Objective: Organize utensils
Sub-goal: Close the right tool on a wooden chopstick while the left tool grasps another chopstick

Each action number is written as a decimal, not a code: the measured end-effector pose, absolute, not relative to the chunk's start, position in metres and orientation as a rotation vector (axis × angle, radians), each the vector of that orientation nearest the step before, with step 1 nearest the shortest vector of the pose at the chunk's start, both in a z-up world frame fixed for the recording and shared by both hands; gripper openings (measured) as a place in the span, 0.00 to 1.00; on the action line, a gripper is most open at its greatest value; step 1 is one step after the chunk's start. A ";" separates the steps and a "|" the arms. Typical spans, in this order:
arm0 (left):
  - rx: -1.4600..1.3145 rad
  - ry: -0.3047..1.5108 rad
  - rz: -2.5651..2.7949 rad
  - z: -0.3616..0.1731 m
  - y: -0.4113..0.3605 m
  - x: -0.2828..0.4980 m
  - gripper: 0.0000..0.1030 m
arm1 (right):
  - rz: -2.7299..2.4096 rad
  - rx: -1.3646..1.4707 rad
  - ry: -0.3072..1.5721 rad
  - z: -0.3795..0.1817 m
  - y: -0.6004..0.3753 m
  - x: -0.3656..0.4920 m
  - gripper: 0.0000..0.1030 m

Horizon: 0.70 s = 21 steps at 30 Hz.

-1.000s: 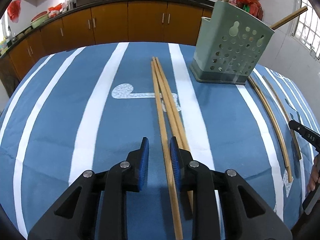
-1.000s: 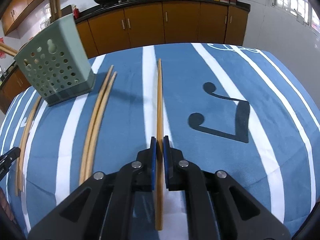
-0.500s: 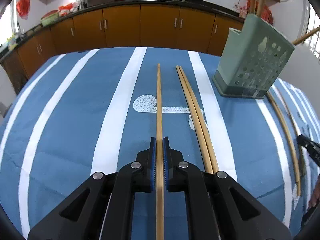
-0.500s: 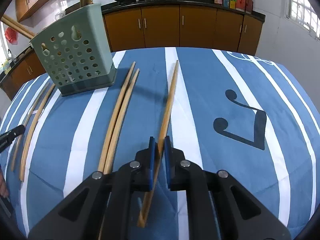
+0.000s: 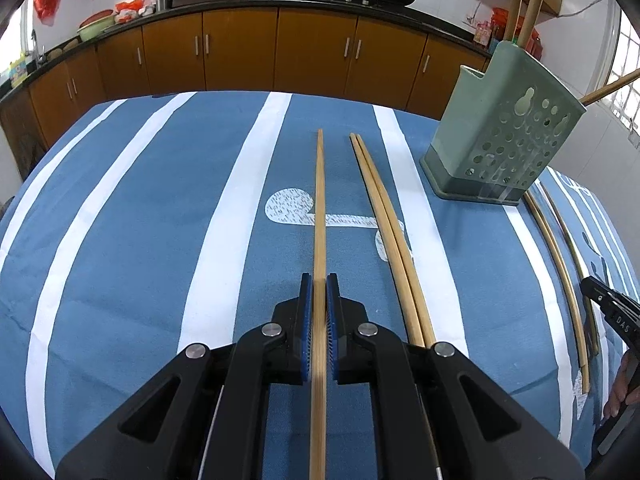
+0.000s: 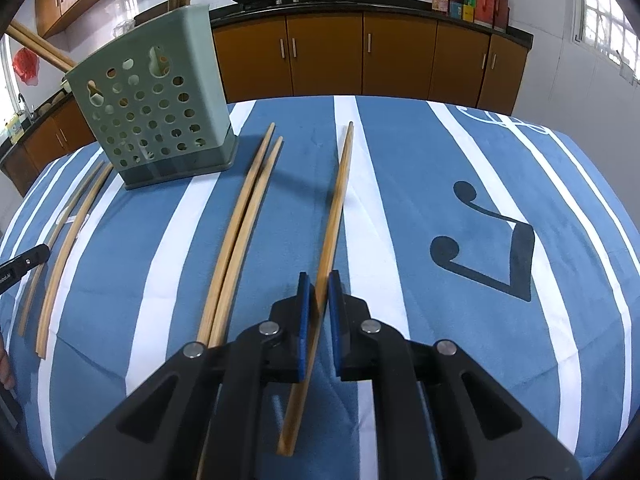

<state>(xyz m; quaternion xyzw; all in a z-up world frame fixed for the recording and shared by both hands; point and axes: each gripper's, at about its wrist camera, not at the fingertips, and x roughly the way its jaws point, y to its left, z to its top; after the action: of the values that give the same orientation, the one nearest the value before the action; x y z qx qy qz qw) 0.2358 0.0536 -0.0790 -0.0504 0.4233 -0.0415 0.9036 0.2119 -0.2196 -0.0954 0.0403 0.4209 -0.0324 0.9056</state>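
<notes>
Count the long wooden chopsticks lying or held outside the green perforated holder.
6. One wooden chopstick is clamped in the left gripper. Another is in the right gripper. One pair lies left of the green perforated plastic holder, and another pair lies right of it. More may be out of frame.

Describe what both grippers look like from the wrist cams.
Left gripper and right gripper look alike: angular matte black plastic fingers with triangular cutouts, silver round pivot screws, and flat blue ribbed pads on the inner faces. In the left view the other gripper's tip shows white lettering, too small to read surely. No sleeves show.
</notes>
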 end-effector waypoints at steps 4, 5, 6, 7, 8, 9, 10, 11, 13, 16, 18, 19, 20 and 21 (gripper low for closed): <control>-0.123 0.875 -0.093 -0.079 0.056 0.236 0.08 | -0.064 0.088 0.869 -0.095 -0.220 0.212 0.11; -0.123 0.874 -0.093 -0.079 0.056 0.236 0.08 | -0.063 0.089 0.869 -0.095 -0.220 0.212 0.11; -0.122 0.874 -0.093 -0.079 0.056 0.236 0.08 | -0.063 0.090 0.869 -0.095 -0.220 0.212 0.11; -0.123 0.874 -0.093 -0.079 0.056 0.236 0.08 | -0.063 0.090 0.869 -0.095 -0.220 0.211 0.11; -0.123 0.874 -0.093 -0.079 0.056 0.236 0.08 | -0.063 0.090 0.869 -0.095 -0.220 0.211 0.11; -0.125 0.874 -0.094 -0.080 0.056 0.236 0.08 | -0.063 0.090 0.869 -0.095 -0.220 0.211 0.11; -0.127 0.874 -0.095 -0.080 0.056 0.236 0.08 | -0.063 0.090 0.869 -0.095 -0.220 0.211 0.11; -0.128 0.874 -0.095 -0.079 0.056 0.236 0.08 | -0.063 0.091 0.869 -0.095 -0.220 0.211 0.11; -0.130 0.874 -0.096 -0.079 0.056 0.236 0.08 | -0.063 0.091 0.869 -0.095 -0.220 0.211 0.11; -0.130 0.874 -0.096 -0.079 0.056 0.236 0.08 | -0.062 0.091 0.870 -0.095 -0.220 0.211 0.11; -0.131 0.874 -0.096 -0.079 0.056 0.236 0.08 | -0.063 0.091 0.870 -0.095 -0.220 0.211 0.11; -0.131 0.874 -0.096 -0.079 0.056 0.236 0.08 | -0.063 0.091 0.870 -0.095 -0.221 0.211 0.11; -0.131 0.874 -0.096 -0.079 0.056 0.236 0.08 | -0.062 0.092 0.870 -0.095 -0.221 0.211 0.11; -0.133 0.874 -0.096 -0.079 0.056 0.236 0.08 | -0.062 0.092 0.869 -0.095 -0.221 0.211 0.11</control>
<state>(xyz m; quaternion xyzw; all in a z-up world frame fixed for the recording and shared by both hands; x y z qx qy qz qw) 0.2362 0.0559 -0.0794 -0.0643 0.4226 -0.0463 0.9029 0.2110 -0.2205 -0.0948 0.0448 0.4209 -0.0302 0.9055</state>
